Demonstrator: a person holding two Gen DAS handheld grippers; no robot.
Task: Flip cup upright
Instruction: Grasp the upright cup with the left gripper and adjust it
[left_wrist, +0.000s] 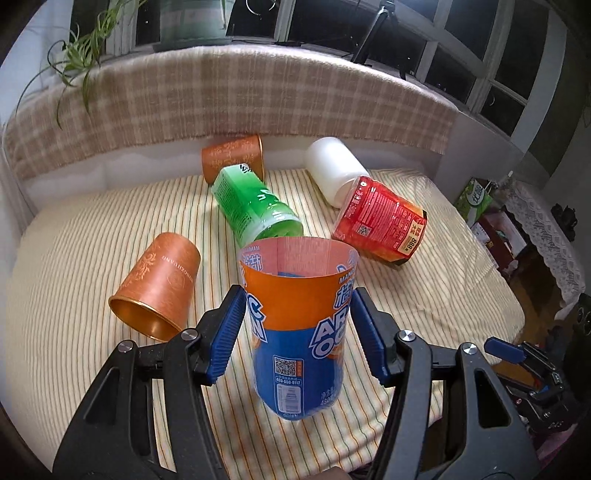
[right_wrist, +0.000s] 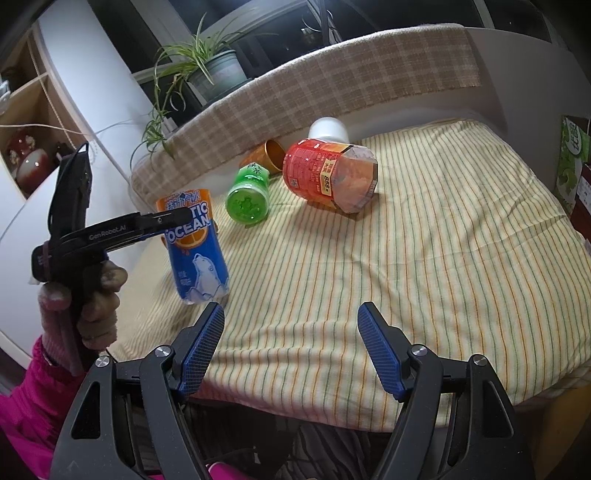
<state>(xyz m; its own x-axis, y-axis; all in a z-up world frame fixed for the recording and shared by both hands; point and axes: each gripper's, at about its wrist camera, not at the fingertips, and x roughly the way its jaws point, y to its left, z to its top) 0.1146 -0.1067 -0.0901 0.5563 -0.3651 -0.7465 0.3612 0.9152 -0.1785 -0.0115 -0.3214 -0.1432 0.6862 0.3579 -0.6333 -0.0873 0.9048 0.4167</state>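
Note:
My left gripper (left_wrist: 297, 325) is shut on an orange-and-blue "Arctic Ocean" cup (left_wrist: 297, 328), which is upright with its open mouth up, its base at or just above the striped cloth. The right wrist view shows the same cup (right_wrist: 195, 247) slightly tilted in the left gripper (right_wrist: 162, 223). My right gripper (right_wrist: 290, 345) is open and empty over the near edge of the cloth. Lying on their sides are a green cup (left_wrist: 255, 206), a red cup (left_wrist: 380, 221), a white cup (left_wrist: 334, 170) and two copper cups (left_wrist: 159, 284) (left_wrist: 232, 155).
A striped cloth (right_wrist: 443, 258) covers the table. A plaid-covered ledge (left_wrist: 229, 99) runs behind it with a potted plant (right_wrist: 210, 70). Boxes and a lace-covered stand (left_wrist: 517, 221) sit right of the table. A shelf (right_wrist: 26, 122) stands at the left.

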